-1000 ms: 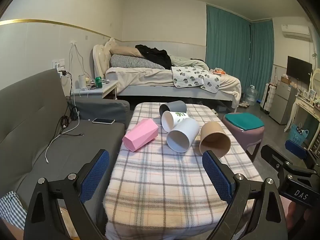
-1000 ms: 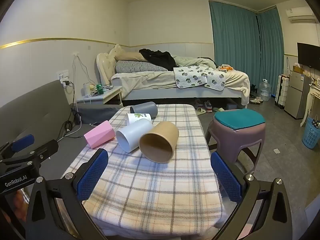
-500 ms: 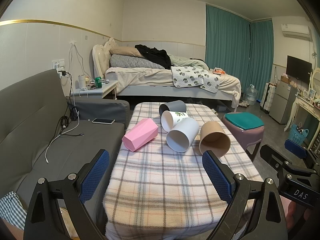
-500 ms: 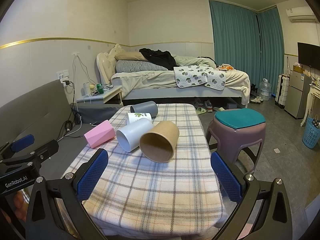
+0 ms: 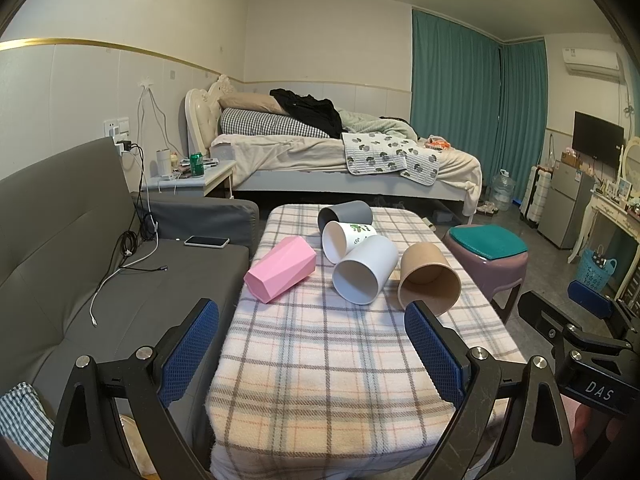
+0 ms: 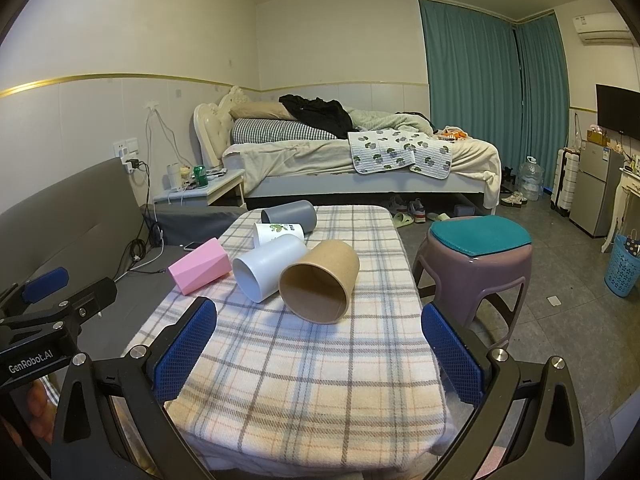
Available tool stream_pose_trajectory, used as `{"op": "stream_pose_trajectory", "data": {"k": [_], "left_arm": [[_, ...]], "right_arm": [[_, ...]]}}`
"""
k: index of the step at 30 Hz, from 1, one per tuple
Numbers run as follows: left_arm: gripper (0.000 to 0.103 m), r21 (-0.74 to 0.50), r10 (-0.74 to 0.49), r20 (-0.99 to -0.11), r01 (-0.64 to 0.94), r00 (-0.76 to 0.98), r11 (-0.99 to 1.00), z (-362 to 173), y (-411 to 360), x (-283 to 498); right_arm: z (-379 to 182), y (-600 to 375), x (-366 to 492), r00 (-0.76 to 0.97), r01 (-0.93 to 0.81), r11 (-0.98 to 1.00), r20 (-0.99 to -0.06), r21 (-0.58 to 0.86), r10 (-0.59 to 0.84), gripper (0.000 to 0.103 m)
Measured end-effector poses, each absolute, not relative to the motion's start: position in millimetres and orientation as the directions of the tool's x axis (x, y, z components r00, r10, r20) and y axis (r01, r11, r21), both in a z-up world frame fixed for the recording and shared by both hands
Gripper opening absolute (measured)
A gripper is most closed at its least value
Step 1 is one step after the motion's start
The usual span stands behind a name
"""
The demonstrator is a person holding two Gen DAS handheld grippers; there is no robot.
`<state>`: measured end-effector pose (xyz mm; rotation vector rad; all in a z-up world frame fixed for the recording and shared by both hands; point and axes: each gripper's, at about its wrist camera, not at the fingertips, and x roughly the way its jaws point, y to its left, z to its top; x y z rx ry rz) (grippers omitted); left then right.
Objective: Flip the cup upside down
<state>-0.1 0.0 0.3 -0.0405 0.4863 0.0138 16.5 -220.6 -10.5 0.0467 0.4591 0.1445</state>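
Note:
Several cups lie on their sides on a plaid-covered table [image 5: 340, 360]: a pink faceted cup [image 5: 280, 269], a white cup [image 5: 364, 270], a brown paper cup [image 5: 428, 278], a white leaf-print cup [image 5: 346, 238] and a grey cup [image 5: 346, 213]. In the right wrist view the brown cup [image 6: 320, 286] is nearest, with the white cup [image 6: 268, 266] and pink cup [image 6: 200, 266] to its left. My left gripper [image 5: 312, 354] is open and empty at the table's near end. My right gripper [image 6: 320, 354] is open and empty, short of the brown cup.
A grey sofa [image 5: 80, 260] with a phone [image 5: 206, 241] and cables runs along the table's left. A purple stool with a teal cushion [image 6: 478, 252] stands at the right. A bed [image 5: 340, 160] lies beyond the table.

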Motion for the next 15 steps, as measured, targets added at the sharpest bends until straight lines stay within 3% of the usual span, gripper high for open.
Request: {"op": "stream_pose_trajectory", "data": {"k": [15], "left_arm": [[0.097, -0.037, -0.001, -0.469, -0.019, 0.883, 0.999, -0.4, -1.5, 2.1]], "right_arm": [[-10.9, -220.3, 16.8, 0.884, -0.130, 0.989, -0.442, 0.076, 0.151, 0.103]]}}
